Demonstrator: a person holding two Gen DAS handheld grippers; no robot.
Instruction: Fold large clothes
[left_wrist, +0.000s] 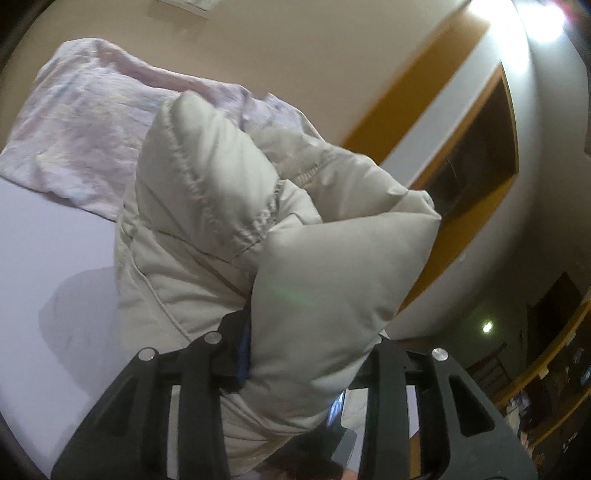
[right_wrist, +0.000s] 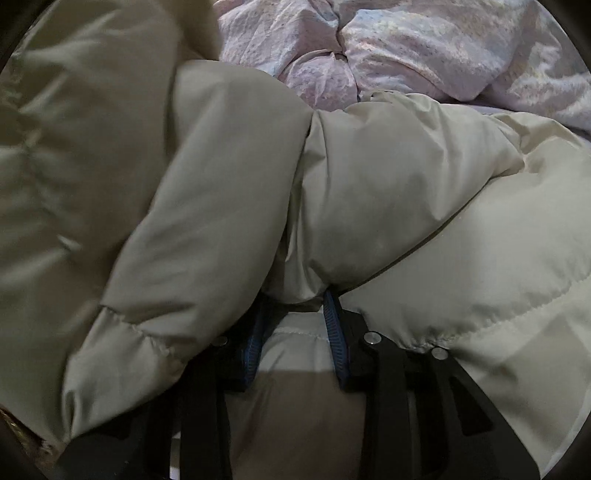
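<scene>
The left tongs (left_wrist: 299, 354) are clenched on a thick fold of the cream puffer jacket (left_wrist: 236, 206), which fills the middle of the left wrist view and stands up off the bed (left_wrist: 44, 251). A blue pad (left_wrist: 243, 350) shows on the left side of the fold, pressed against the padding; the other pad is hidden behind the cloth. An elastic-gathered edge of the jacket runs across the centre of the frame. In the upper left lies a crumpled pale pink quilt (left_wrist: 77, 125) on the lilac sheet, touching the jacket's far side. To the right a beige wall with a wood-framed panel (left_wrist: 476, 158) curves away, and a bright lamp (left_wrist: 554, 18) glares in the upper right corner.

In the right wrist view the jacket (right_wrist: 388, 184) covers nearly the whole frame, its quilted panels bulging over the right tongs (right_wrist: 295, 332) at lower centre. Both blue pads (right_wrist: 334, 339) are visible with a wad of jacket cloth gripped between them, so these tongs are grasping the jacket too. The pink quilt (right_wrist: 424, 48) lies along the top edge, just behind the jacket.
</scene>
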